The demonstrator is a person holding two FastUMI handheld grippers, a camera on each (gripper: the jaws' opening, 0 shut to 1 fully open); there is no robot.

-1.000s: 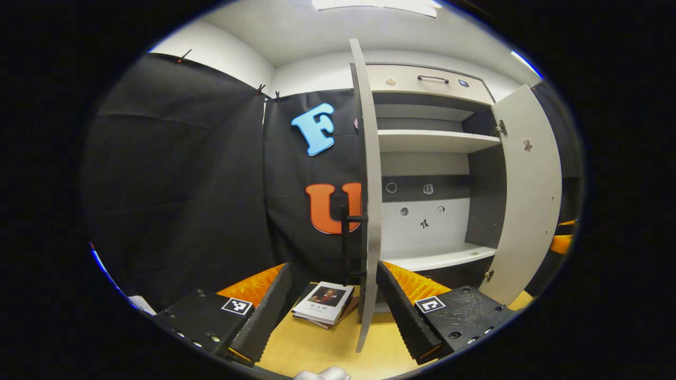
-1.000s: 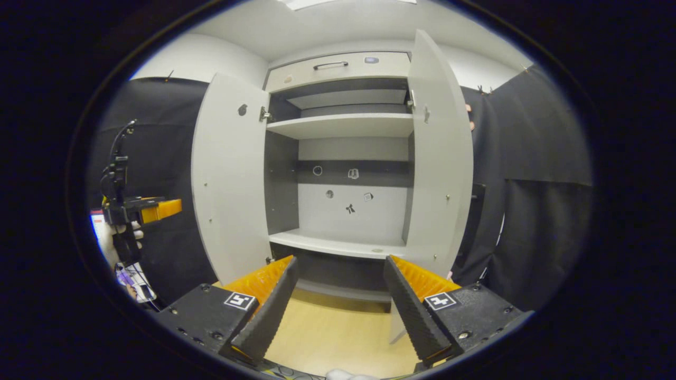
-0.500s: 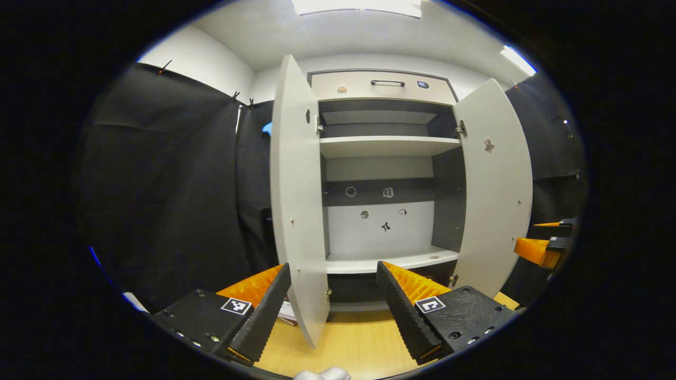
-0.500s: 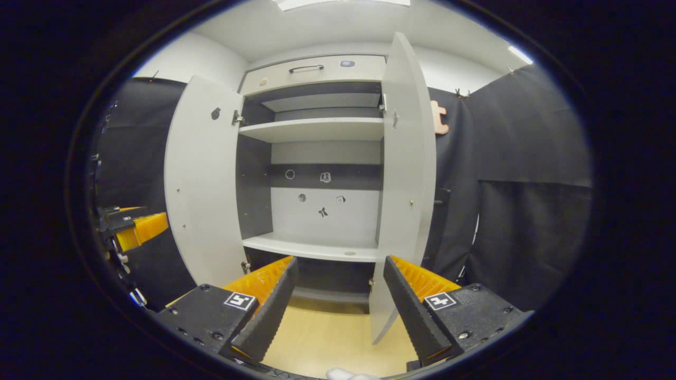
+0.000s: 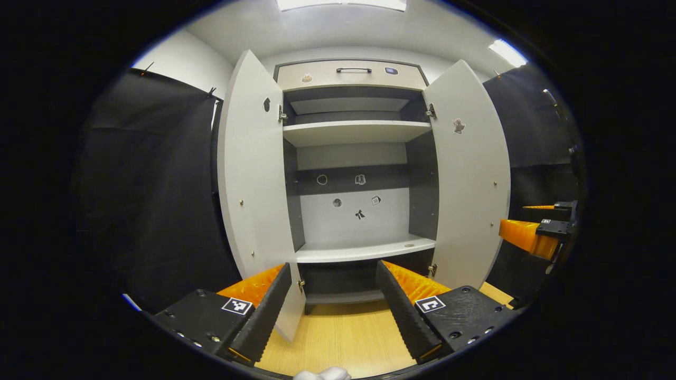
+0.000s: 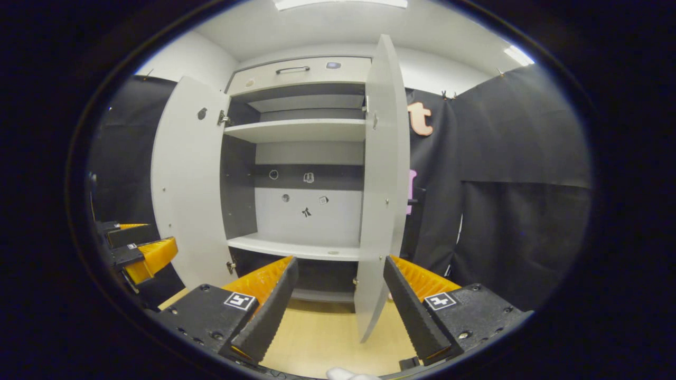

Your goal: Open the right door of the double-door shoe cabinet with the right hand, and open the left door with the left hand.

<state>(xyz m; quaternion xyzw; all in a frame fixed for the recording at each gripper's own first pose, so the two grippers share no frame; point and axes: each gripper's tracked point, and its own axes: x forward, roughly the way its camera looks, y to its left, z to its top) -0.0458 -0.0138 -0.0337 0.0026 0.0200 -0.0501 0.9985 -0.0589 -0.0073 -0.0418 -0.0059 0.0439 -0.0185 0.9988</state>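
Over the last second you've been swinging the left gripper (image 5: pixel 334 306) round to the right: the left door (image 5: pixel 253 174), which was edge-on to its camera, is now showing its full inner face, and the book that was lying on the floor is out of that view. The right gripper (image 6: pixel 338 306) has been drifting too, so the right door (image 6: pixel 383 179) is now looking almost edge-on in the right gripper view.

Both doors of the shoe cabinet (image 5: pixel 354 158) are standing wide open, and you're facing straight into it. The light wood floor (image 5: pixel 338 343) is running under both grippers up to the cabinet's foot. Black cloth is hanging on both sides, with a white wall and ceiling lights above.

Inside, the upper shelf (image 5: pixel 354 132) and lower shelf (image 5: pixel 364 252) are sitting bare, with a few small stickers on the back panel. A drawer (image 5: pixel 351 76) with a dark handle is sitting above the doors.

The left gripper view is catching the right gripper off at the right edge, beyond the right door. The right gripper view is catching the left gripper at its left edge, beside the left door.

Both sets of jaws are hanging spread apart, gripping nothing, each well short of the doors.
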